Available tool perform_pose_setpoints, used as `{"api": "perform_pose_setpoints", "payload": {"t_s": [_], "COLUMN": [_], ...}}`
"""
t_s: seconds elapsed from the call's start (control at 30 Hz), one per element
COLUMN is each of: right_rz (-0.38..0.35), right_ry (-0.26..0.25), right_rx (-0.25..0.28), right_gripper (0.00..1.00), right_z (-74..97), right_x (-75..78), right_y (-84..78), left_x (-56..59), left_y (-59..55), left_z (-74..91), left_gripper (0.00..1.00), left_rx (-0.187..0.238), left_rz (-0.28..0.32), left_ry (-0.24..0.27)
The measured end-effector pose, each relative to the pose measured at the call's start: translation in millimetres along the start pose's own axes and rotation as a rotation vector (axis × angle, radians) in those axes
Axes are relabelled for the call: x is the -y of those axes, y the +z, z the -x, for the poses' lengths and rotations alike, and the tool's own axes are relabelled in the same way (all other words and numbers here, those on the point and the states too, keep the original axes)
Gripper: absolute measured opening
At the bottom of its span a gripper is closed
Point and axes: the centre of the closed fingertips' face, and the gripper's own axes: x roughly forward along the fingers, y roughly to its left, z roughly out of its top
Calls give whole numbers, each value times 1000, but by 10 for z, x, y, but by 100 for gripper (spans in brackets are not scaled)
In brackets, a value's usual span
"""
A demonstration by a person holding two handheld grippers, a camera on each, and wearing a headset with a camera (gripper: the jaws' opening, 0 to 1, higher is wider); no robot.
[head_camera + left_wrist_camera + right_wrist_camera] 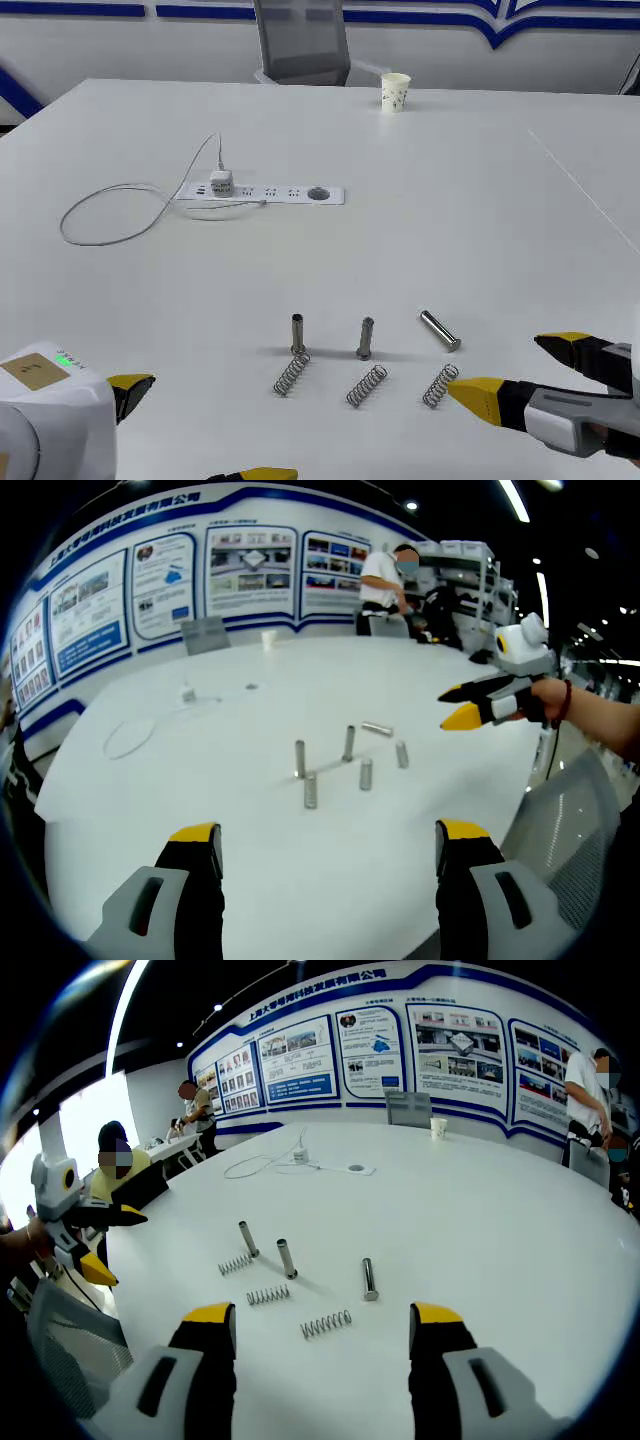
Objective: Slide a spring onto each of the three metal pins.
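Note:
Two metal pins [297,333] [365,338] stand upright near the front of the white table [450,210], and a third pin [439,331] lies on its side to their right. Just in front of each pin lies a loose spring [291,373] [366,386] [439,385]. My right gripper [510,368] hovers open and empty just right of the rightmost spring. Low at the left my left gripper [195,430] is open and empty, well short of the springs. The left gripper view shows its own gripper [327,835] facing the pins [299,758]. In the right gripper view that gripper [322,1315] faces the nearest spring [326,1324].
A white power strip [262,192] with a plugged charger and a looping cable [100,215] lies mid-table. A paper cup [395,92] stands near the far edge, with a grey chair [300,40] behind it. People stand and sit at other desks [115,1160].

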Motion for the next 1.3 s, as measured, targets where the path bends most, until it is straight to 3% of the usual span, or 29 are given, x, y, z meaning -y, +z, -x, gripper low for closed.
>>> {"api": "perform_pose_setpoints", "payload": {"t_s": [0.77, 1.0, 1.3], "right_rz": [42, 52, 53], "right_ry": [20, 6, 9], "right_rx": [-60, -83, -106], "right_gripper": [48, 40, 31], "right_z": [-579, -768, -984], "right_x": [276, 386, 462], "right_y": [88, 25, -45], "left_x": [42, 45, 61], "left_y": [34, 73, 50], "left_z": [-100, -129, -164], "left_gripper": [85, 84, 83], "left_rx": [23, 40, 32], "left_rz": [-13, -11, -20], "left_ry": [-12, -15, -25]}}
